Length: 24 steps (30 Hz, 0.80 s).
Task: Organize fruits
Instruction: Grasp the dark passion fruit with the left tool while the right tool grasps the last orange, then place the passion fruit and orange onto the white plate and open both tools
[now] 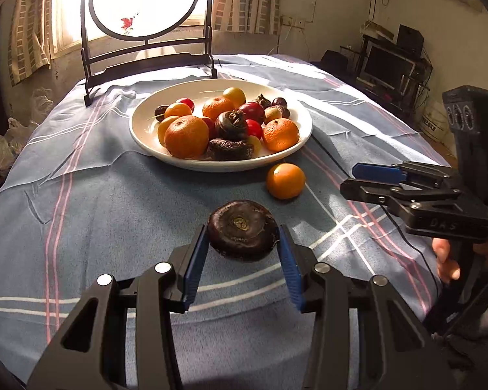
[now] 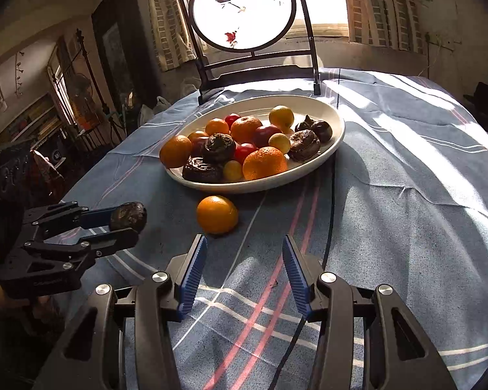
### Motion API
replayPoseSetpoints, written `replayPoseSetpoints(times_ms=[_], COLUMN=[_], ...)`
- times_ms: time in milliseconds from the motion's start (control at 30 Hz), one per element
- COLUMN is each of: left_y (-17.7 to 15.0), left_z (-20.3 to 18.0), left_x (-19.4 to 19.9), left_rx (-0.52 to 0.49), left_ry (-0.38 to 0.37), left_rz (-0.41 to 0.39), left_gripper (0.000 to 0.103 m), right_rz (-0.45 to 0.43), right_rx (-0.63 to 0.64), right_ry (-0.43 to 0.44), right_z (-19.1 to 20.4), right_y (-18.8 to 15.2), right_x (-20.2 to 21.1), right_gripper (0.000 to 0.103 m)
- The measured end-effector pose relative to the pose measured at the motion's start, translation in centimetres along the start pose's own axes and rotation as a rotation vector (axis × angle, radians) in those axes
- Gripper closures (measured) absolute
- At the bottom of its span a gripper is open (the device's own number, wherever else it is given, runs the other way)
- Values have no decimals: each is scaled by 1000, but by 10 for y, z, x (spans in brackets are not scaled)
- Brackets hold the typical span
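Note:
A dark, wrinkled round fruit [image 1: 242, 234] sits between the blue pads of my left gripper [image 1: 243, 247], which touch both its sides. In the right wrist view the same fruit [image 2: 128, 216] is pinched at the left gripper's [image 2: 131, 227] tips, low at the cloth. A loose orange [image 1: 285, 180] lies on the cloth in front of the white plate [image 1: 140, 133], which is piled with oranges, red and yellow small fruits and dark fruits. My right gripper [image 2: 244, 243] is open with nothing in it, just short of the orange [image 2: 217, 214]. It also shows in the left wrist view [image 1: 349, 180].
A blue plaid cloth [image 1: 97, 211] covers the round table. A round painted screen on a black stand [image 2: 244, 9] stands behind the plate [image 2: 336, 120]. A thin black cable [image 2: 328, 227] runs across the cloth. A person's hand [image 1: 445, 260] holds the right gripper's handle.

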<state>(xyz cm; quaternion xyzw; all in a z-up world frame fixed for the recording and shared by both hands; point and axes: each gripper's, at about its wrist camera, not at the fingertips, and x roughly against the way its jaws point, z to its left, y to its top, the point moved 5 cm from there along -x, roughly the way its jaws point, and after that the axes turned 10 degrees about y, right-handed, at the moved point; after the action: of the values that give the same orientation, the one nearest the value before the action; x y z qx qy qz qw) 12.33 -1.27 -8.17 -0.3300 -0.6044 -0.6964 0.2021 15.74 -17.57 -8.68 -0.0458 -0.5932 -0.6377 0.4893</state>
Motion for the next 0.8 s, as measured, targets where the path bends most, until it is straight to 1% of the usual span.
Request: replayPoseSetpoints(times_ms=[167,233,300,433,467,600,700,800], left_y=[-5,-5,-4,-5,-5,-7,-7,-7], left_z=[10,12,13,12,13,13,12,10], left_x=[17,20,21,22,21,20,21,19], left_rx=[28,34,38,39,41,44,44,44], left_ry=[-6,-5,-9,-15,-15,-19,-23,-31], left_rz=[-23,-31,-36,-36,-36,-33,-33,-32], left_gripper=[61,61,61,61,61,61,61,61], right_rz=[78,110,142,205,208,150,67,-1], right_rx=[65,80,87,97,95,59,49,48], right_ry=[-43,-43,-61,-94,-97,-60,-1,38], right_z=[17,23,26,27,26,25,26,21], right_y=[14,22,28,29,28,23,17,11], right_x=[-23,-35,-48,-71,-73,-57,-29,-2], right_gripper=[55,53,53,54,64,65,65,65])
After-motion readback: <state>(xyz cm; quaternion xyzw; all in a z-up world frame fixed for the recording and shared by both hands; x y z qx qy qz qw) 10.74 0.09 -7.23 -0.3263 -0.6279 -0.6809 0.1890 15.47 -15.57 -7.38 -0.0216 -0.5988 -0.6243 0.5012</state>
